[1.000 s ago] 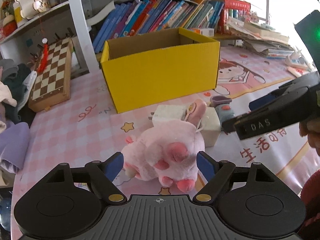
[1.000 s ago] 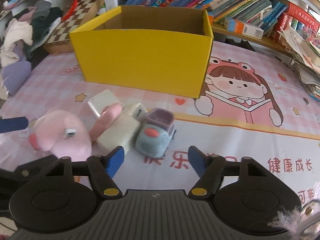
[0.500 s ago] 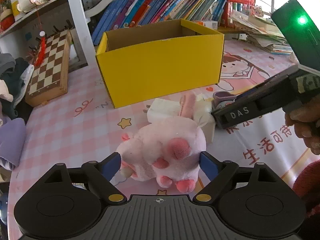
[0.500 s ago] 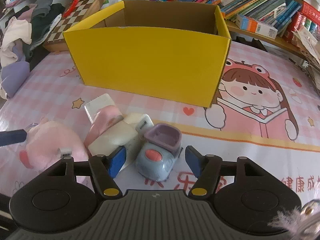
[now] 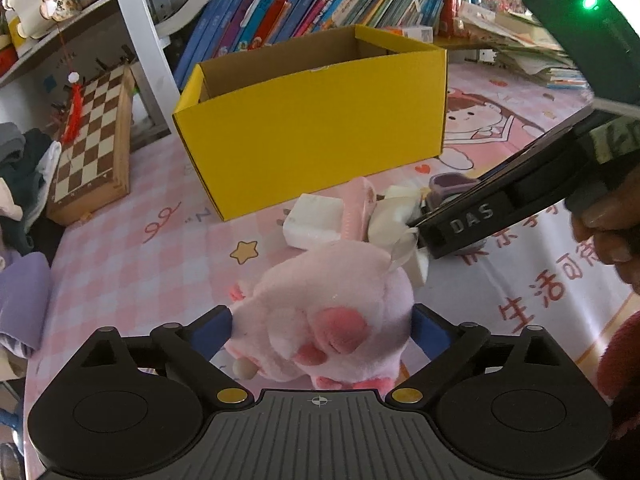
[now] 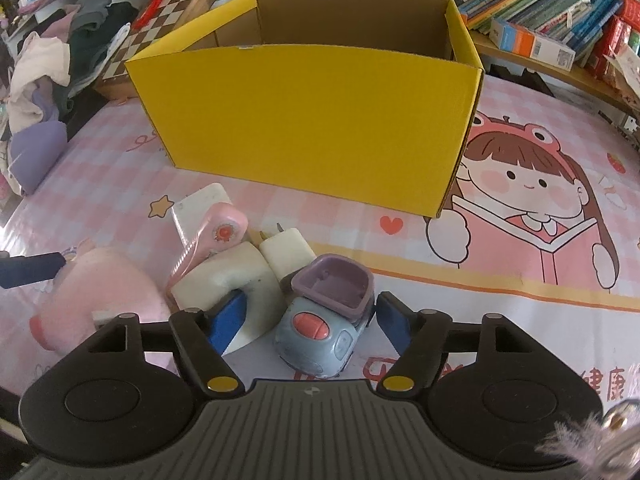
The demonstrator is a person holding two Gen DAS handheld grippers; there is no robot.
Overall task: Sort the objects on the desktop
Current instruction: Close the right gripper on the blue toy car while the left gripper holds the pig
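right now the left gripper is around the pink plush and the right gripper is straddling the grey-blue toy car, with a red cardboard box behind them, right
Not quite: the cardboard box is yellow, not red, as the right wrist view shows. The rest holds: the left gripper has its fingers on either side of the pink plush, and the right gripper straddles the grey-blue toy car.

A pink checked tablecloth [image 6: 400, 240] covers the desk, printed with stars, a red heart and a cartoon girl [image 6: 524, 184] in a frog hood reading a book. Behind it a shelf holds a long row of leaning books [image 5: 304, 4] — beside them, loose stacks of papers [image 5: 532, 52]. A folded chessboard [image 5: 94, 140] leans at the desk's edge with a red tassel [image 5: 73, 112] hanging over it. Crumpled clothes [image 6: 52, 68] are heaped nearby.
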